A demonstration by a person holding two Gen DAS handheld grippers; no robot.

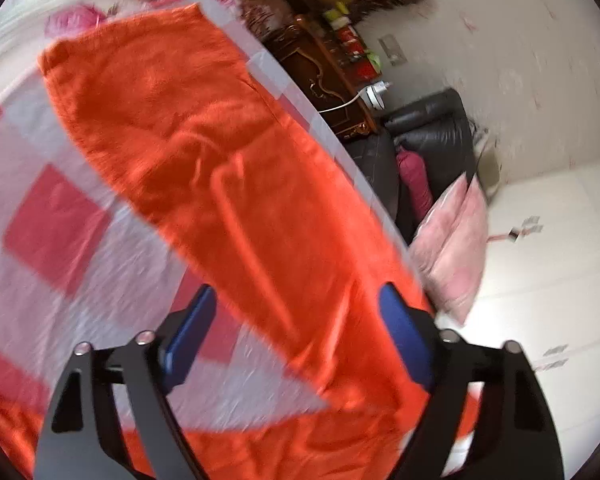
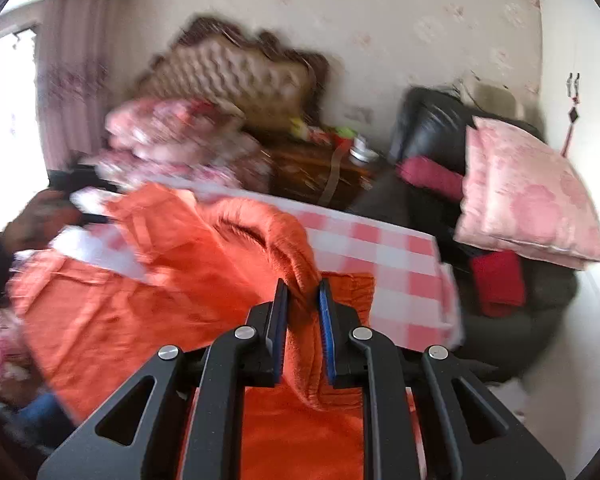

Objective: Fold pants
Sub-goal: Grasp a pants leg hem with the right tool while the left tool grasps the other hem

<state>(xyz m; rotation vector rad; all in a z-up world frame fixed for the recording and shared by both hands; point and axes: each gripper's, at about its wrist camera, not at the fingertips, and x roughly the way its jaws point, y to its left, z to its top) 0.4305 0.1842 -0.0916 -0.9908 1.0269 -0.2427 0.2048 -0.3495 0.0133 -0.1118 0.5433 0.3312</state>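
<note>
Orange pants (image 1: 228, 168) on checked bedspread (image 1: 56, 216), left gripper (image 1: 300, 336) spread, right gripper (image 2: 303, 312) pinching pants

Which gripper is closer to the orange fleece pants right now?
Right. The right gripper is clamped on a fold of the orange fleece pants. The left gripper hangs open with the pants between its fingers, ungripped.

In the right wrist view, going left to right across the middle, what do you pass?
Orange fleece pants → pink-and-white checked bed cover → black leather armchair → pale pink satin cushion.
</note>
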